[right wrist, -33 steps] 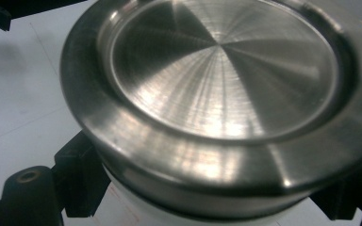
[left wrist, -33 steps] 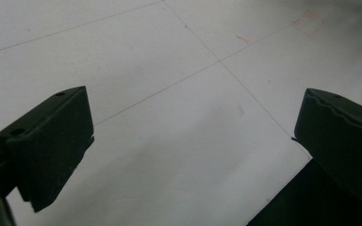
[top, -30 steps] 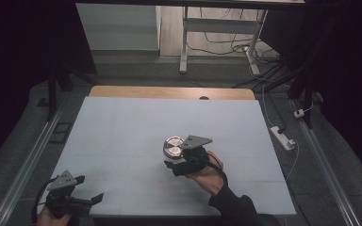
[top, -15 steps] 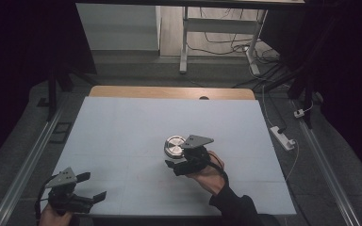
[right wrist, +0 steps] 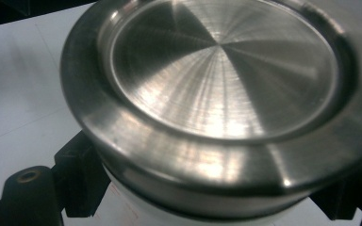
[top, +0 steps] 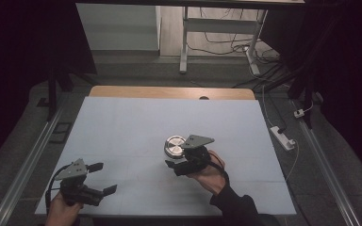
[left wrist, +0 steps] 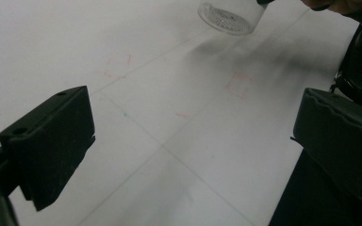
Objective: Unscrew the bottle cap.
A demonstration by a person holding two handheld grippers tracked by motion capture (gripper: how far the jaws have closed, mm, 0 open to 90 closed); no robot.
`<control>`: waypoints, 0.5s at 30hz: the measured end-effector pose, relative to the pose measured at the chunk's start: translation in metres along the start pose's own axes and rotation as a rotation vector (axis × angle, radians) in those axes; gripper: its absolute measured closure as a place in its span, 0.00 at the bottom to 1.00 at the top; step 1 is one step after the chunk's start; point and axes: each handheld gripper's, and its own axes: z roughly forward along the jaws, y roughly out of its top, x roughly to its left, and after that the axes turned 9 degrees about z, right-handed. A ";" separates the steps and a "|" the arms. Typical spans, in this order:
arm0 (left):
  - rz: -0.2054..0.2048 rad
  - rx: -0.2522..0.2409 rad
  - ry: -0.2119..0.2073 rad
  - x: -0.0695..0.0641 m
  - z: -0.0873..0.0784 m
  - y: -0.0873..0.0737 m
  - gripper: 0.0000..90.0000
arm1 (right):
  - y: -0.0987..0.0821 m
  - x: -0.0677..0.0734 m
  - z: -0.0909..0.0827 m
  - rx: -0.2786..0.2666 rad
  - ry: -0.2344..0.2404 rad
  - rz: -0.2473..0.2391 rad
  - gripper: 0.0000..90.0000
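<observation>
Two grippers were in play, and you had committed only one of them. Your right gripper (top: 175,159) stood near the middle of the table (top: 122,117), a little toward its near edge, with its jaws closed on the body of the jar (top: 173,146) just beneath the steel lid (right wrist: 226,70). In the right gripper view the black jaws flanked the pale wall of the jar on both sides, directly under the lid's rim, and the lid sat level and fully seated. In the left gripper view the jar's patterned glass base (left wrist: 226,16) appeared clear of the table surface, though the frame cut off too much to confirm a lift. Your left gripper (top: 99,178) hung near the near left corner of the table, well apart from the jar, with its jaws spread wide and nothing between them. The step in hand was judged to be securing the jar ahead of work on its lid. The next move would call for you to bring the left gripper across to the lid, set its open jaws around the rim, and hold the jar steady in the right gripper against twisting.
</observation>
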 end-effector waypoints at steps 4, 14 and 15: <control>0.037 0.006 0.013 0.000 0.009 0.012 0.00 | 0.000 0.000 -0.001 0.000 0.001 -0.002 0.17; 0.107 0.034 -0.019 0.004 0.037 0.045 0.00 | 0.001 0.002 0.000 0.005 0.003 -0.009 0.17; 0.109 0.036 -0.024 0.004 0.039 0.048 0.00 | 0.001 0.002 0.000 0.005 0.003 -0.009 0.17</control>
